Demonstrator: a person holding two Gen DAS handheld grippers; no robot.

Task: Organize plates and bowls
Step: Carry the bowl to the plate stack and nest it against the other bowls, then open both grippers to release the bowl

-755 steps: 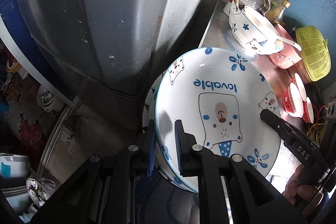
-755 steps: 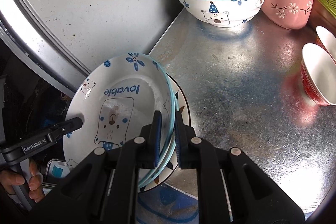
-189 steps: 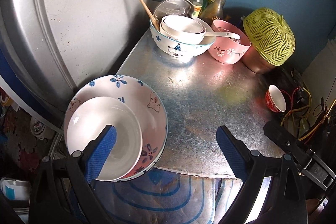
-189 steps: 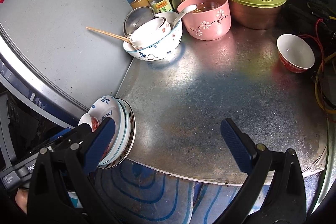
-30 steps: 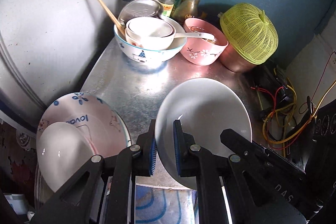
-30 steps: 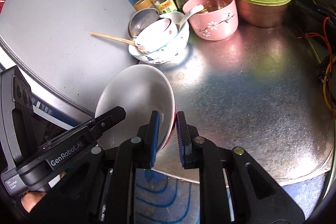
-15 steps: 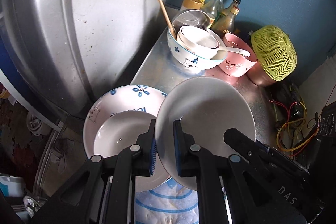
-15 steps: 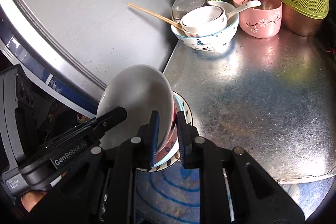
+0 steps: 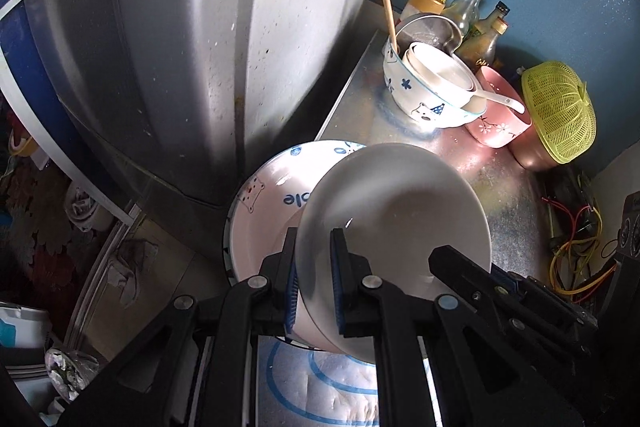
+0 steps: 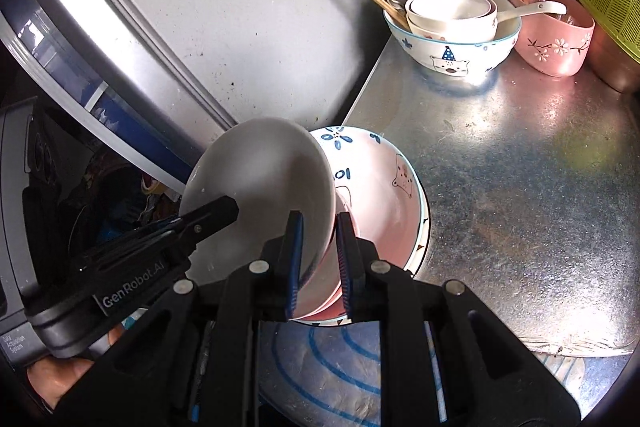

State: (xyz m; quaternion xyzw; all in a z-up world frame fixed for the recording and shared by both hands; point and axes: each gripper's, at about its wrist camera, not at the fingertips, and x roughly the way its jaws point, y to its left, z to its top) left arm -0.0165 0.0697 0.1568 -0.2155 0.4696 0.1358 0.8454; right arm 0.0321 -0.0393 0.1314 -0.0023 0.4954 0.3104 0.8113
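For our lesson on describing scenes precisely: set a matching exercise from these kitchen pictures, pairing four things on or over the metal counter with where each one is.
Things:
1. white bowl
2. chopsticks
3. white spoon
4. yellow mesh cover

Places:
A. over a copper-coloured bowl
B. in the pink flowered bowl
C. held by both claws over the bear plate
D. leaning in the blue-patterned bear bowl

Pairs: 1-C, 2-D, 3-B, 4-A
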